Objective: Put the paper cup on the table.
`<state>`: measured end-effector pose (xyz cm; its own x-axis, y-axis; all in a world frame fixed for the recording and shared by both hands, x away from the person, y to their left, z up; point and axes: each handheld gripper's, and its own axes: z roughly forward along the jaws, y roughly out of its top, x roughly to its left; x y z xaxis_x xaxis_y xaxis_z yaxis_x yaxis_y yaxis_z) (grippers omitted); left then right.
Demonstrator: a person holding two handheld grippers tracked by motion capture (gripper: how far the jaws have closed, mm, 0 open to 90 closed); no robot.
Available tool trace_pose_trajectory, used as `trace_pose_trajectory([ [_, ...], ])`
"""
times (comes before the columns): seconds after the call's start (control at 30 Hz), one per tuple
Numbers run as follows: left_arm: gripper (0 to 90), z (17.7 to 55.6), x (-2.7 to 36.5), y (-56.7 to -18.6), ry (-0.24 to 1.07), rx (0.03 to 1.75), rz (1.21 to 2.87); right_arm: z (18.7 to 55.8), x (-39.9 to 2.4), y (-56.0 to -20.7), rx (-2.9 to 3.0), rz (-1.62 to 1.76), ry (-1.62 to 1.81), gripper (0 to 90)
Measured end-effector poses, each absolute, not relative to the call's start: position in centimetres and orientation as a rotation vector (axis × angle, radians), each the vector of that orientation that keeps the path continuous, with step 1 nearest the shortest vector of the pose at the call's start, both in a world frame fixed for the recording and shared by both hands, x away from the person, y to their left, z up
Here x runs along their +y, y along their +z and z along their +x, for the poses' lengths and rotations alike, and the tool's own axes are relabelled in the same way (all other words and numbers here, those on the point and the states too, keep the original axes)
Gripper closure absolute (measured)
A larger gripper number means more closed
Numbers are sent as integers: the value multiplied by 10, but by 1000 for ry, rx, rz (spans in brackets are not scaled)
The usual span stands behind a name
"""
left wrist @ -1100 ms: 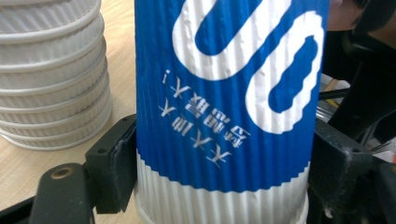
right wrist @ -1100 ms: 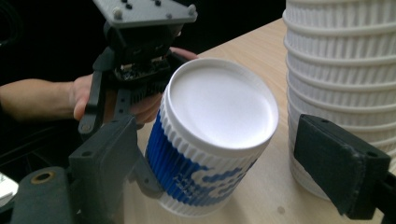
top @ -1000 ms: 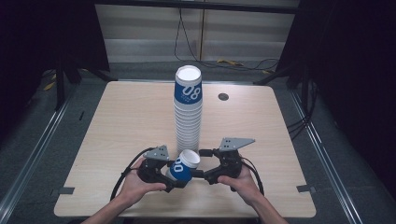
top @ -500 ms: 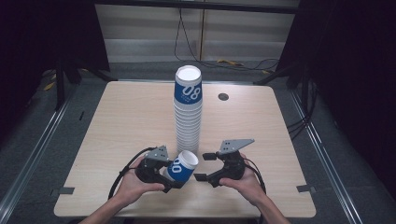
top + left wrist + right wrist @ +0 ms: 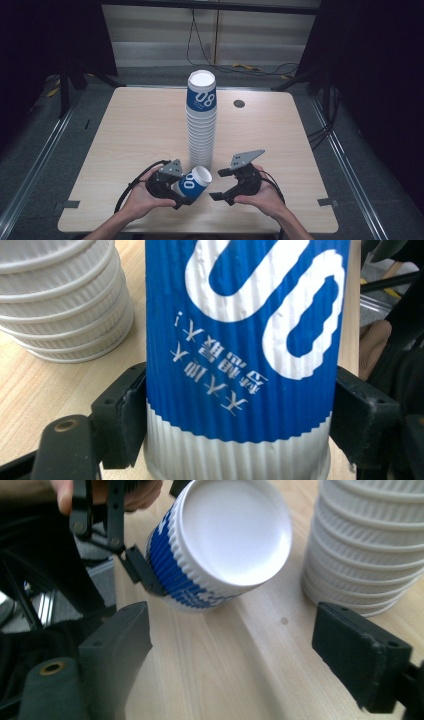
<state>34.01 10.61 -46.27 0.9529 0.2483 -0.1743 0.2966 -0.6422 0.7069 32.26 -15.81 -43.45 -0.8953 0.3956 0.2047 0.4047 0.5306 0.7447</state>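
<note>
The left gripper has its fingers clamped on a blue-and-white cup, tilted low over the worktop beside the cup stack. The right gripper (fingers wide, just been closing, nothing between) faces it. Judged step: handover; next, close squarely on the cup.

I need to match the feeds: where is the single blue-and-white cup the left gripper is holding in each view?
High view: the single cup lies tilted at bottom centre, in the left gripper, just in front of the tall cup stack.
Left gripper view: the single cup stands in the centre, clamped between both jaws.
Right gripper view: the single cup sits at upper centre, white end facing the camera.
Shared landmark: the tall cup stack.
</note>
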Motion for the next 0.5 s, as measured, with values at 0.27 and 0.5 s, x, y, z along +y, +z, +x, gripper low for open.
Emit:
trace_pose_trajectory([
  [0.27,211,337,104,-464,-65,368,2336,322,-150,-437,-2805,-651,-1231,217],
  [0.5,212,335,97,-457,-44,300,2379,322,-147,-435,-2847,-605,-1149,199],
])
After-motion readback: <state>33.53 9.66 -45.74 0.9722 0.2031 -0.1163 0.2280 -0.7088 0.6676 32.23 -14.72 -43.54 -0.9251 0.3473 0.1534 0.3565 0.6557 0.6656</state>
